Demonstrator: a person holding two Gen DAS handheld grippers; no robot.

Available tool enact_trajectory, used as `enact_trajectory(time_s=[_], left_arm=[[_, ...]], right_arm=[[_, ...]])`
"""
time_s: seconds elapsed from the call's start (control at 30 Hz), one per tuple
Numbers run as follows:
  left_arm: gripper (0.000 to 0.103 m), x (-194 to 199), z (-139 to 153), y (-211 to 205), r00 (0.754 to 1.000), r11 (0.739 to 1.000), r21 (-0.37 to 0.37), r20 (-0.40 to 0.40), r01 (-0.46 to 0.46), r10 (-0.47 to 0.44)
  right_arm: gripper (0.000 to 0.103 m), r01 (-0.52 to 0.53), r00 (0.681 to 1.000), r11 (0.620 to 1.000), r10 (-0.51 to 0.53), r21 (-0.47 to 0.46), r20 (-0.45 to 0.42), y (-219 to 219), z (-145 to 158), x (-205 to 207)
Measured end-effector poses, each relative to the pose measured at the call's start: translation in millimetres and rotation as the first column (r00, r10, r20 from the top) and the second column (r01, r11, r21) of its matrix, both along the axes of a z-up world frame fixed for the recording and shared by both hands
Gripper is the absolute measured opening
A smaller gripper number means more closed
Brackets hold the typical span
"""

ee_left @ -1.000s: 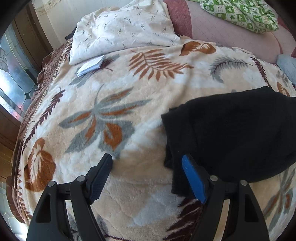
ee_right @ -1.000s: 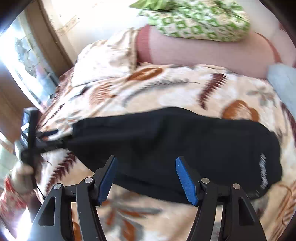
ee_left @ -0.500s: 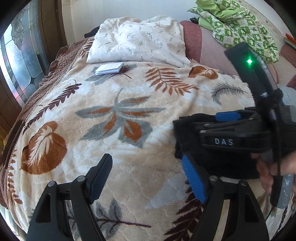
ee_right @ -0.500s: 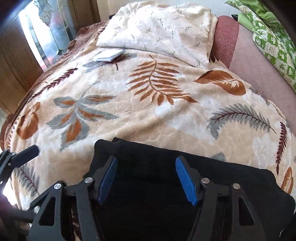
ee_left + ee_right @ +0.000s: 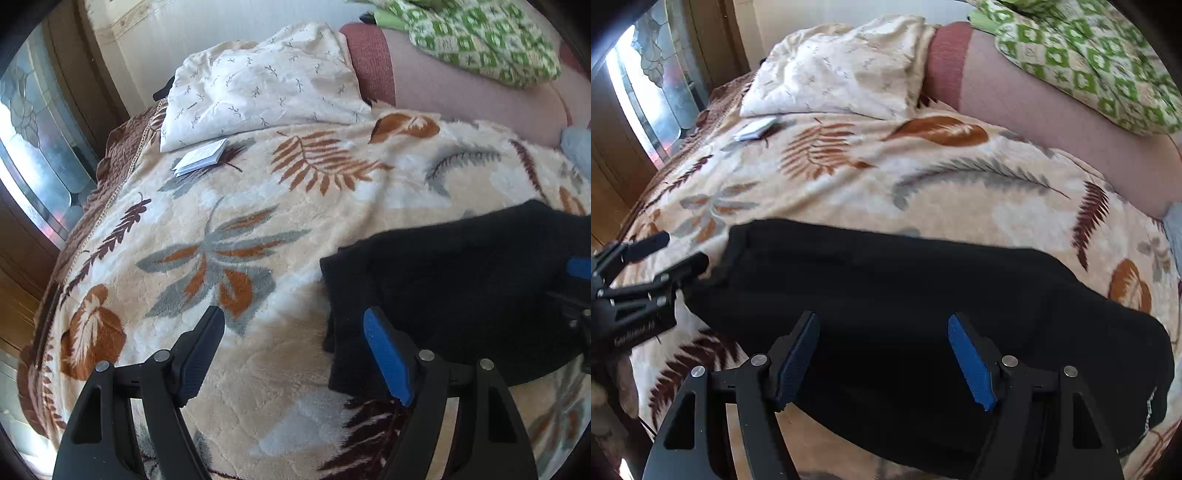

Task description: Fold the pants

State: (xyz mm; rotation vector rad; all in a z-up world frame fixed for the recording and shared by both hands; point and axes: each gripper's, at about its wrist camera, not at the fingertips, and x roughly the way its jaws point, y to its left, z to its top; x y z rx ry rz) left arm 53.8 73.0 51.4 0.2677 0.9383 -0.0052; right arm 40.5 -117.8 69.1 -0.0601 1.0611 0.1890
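Observation:
Black pants [image 5: 923, 314] lie folded in a long band across the leaf-print blanket [image 5: 849, 177]. In the left wrist view the pants [image 5: 461, 291] fill the right side. My left gripper [image 5: 295, 350] is open and empty, over the blanket just left of the pants' left end; its right finger is at the cloth's edge. It also shows in the right wrist view [image 5: 665, 258]. My right gripper [image 5: 882, 354] is open and empty, above the pants' near edge. Its blue pad shows at the right edge of the left wrist view [image 5: 580, 267].
A white pillow [image 5: 258, 85] and a small white booklet [image 5: 201, 157] lie at the far left of the bed. A pink bolster [image 5: 1052, 110] with green patterned cloth [image 5: 1089, 55] lies at the back. A window [image 5: 33, 147] is to the left.
The right gripper has drawn back from the pants' left end toward their middle. The left gripper has shifted slightly; both remain open.

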Motion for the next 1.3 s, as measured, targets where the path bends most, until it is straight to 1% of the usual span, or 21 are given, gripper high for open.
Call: enact_trajectory(time_s=[0.03, 0.1, 0.17, 0.2, 0.33, 0.43, 0.57, 0.7, 0.87, 1.07, 1.3], left_arm=[[0.078, 0, -8, -3, 1.0, 1.0, 0.027, -0.021, 0.001, 0.0], [0.077, -5, -8, -2, 1.0, 1.0, 0.027, -0.013, -0.016, 0.016], [0.077, -13, 3, 2, 1.0, 1.0, -0.017, -0.015, -0.021, 0.021], [0.077, -18, 9, 3, 1.0, 0.999, -0.044, -0.01, -0.022, 0.021], [0.077, -46, 39, 8, 0.998, 0.995, -0.1, 0.053, -0.03, 0.035], [0.077, -71, 56, 10, 0.994, 0.988, -0.146, 0.098, -0.044, 0.058], [0.077, -100, 67, 11, 0.987, 0.981, -0.184, 0.137, -0.057, 0.083], [0.077, -115, 68, 14, 0.985, 0.971, -0.229, 0.137, -0.068, 0.102], [0.077, -124, 64, 18, 0.983, 0.966, -0.245, 0.136, -0.087, 0.123], [0.077, -127, 56, 22, 0.983, 0.958, -0.265, 0.111, -0.11, 0.143], [0.077, -129, 52, 25, 0.983, 0.953, -0.279, 0.104, -0.118, 0.152]], right_arm=[[0.077, 0.022, 1.0, 1.0, -0.022, -0.008, -0.015, -12, -7, -7], [0.077, 0.068, 0.996, 0.998, -0.068, -0.002, -0.061, -32, -21, -17], [0.077, 0.103, 0.992, 0.995, -0.102, 0.014, -0.081, -47, -28, -25], [0.077, 0.115, 0.991, 0.993, -0.113, 0.028, -0.076, -52, -26, -30], [0.077, 0.164, 0.986, 0.984, -0.162, 0.066, -0.035, -65, -10, -51], [0.077, 0.188, 0.982, 0.982, -0.189, 0.037, 0.019, -66, 5, -69], [0.077, 0.2, 0.976, 0.98, -0.2, 0.002, 0.086, -65, 20, -92], [0.077, 0.195, 0.971, 0.98, -0.187, -0.038, 0.148, -62, 33, -110], [0.077, 0.181, 0.965, 0.979, -0.16, -0.092, 0.206, -58, 43, -120], [0.077, 0.174, 0.965, 0.979, -0.15, -0.103, 0.213, -54, 44, -122], [0.077, 0.167, 0.967, 0.978, -0.138, -0.126, 0.214, -49, 42, -120]])
